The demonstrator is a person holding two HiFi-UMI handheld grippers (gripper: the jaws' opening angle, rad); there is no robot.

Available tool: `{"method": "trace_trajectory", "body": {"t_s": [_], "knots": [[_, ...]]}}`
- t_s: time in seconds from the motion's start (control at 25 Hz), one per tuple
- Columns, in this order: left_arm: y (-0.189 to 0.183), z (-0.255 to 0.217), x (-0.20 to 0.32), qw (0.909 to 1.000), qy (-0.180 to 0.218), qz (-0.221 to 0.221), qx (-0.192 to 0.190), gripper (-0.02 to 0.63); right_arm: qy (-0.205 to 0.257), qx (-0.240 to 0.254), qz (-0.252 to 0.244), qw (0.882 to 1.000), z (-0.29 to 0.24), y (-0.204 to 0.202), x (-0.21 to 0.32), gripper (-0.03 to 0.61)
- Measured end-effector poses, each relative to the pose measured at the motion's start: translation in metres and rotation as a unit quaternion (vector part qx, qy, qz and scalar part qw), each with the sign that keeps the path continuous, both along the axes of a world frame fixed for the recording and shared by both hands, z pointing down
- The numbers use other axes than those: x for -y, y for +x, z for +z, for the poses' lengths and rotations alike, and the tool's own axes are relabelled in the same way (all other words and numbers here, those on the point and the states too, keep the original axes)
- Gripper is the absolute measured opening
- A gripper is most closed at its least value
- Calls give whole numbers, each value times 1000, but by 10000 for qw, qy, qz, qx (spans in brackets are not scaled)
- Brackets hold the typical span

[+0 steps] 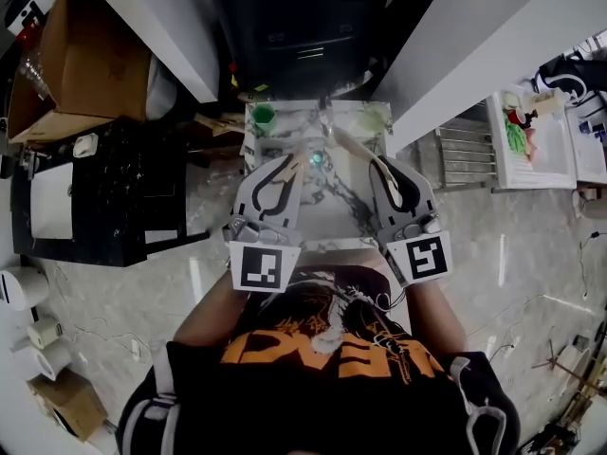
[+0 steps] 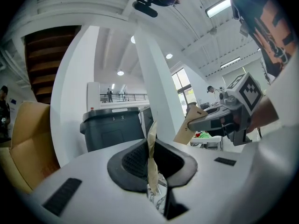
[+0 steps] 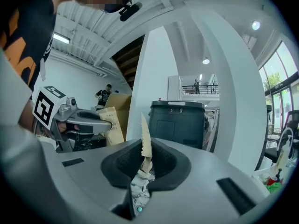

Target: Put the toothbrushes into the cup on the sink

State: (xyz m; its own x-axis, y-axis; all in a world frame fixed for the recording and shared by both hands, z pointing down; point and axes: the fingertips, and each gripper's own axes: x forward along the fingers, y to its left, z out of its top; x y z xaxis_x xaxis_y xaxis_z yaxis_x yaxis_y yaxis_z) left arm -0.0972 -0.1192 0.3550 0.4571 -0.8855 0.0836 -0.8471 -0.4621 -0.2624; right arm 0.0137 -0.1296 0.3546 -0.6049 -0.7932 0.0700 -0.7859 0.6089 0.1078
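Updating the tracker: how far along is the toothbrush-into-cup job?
Done: nothing that I can see; no toothbrush shows in the green cup on the sink. In hand: the left hand-held gripper clamps one paper-wrapped toothbrush, and the right hand-held gripper clamps a second one, both over the sink. Left: both must go into the cup.

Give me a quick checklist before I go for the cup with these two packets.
1. Grip of left gripper on left packet: ok, jaws shut on it.
2. Grip of right gripper on right packet: ok, jaws shut on it.
3. Sight of cup at the far left corner of the sink: ok.
4. Room inside the cup: cannot tell.
5. Packets torn open: cannot tell.
6. Gap between the two grippers: ok, they are apart.
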Motion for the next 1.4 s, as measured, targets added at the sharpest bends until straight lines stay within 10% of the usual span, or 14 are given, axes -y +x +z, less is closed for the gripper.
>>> {"method": "trace_trajectory", "body": {"t_s": [0.92,1.4], "knots": [[5,10,47,9990,32,-449,25,55,-214,-324,95,9992,26,48,70,48],[63,18,58,9997,-162,190,4,57,-741,-868,632,9914,101,102,137,48]]}}
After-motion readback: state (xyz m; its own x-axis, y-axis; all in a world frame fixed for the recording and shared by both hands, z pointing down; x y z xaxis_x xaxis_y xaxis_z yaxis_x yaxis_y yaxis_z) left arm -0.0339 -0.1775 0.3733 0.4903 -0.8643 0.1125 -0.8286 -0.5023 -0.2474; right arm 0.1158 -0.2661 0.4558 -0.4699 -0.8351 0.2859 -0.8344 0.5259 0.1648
